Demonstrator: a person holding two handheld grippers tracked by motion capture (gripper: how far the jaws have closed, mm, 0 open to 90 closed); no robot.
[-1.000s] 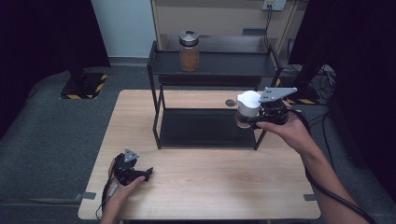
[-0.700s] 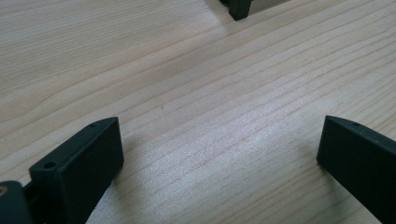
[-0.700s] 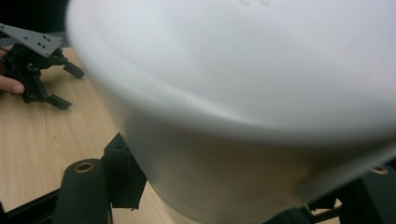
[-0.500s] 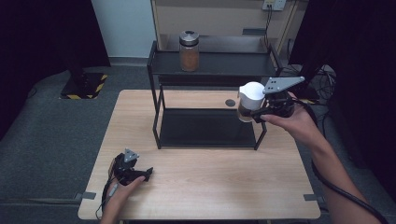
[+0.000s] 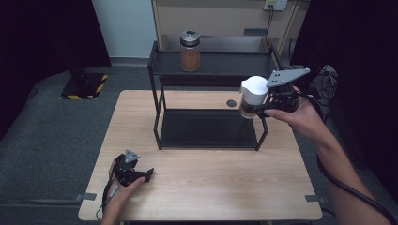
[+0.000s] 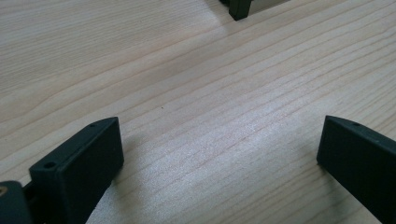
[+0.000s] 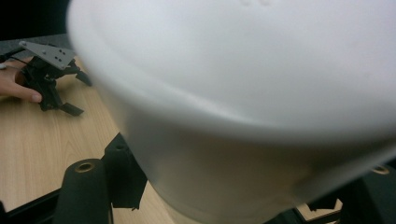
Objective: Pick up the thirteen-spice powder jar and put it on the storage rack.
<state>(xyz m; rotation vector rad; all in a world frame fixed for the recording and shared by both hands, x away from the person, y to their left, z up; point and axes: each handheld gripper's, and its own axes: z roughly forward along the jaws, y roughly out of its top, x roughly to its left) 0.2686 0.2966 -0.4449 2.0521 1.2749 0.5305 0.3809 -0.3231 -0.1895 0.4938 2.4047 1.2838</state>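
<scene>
While right tool [image 5: 256,111] grips white-lidded jar [image 5: 252,96] w/o readable label, left tool [image 5: 141,176] gapes wide.

White-lidded jar [image 7: 261,107] blurred, cropped by frame edges.

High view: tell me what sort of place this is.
Probably a recording studio or lab, not a home. A light wooden table stands between dark curtains, a black two-tier metal rack sits on it like a prop, and black-and-yellow hazard tape marks a stand on the grey carpet.
</scene>
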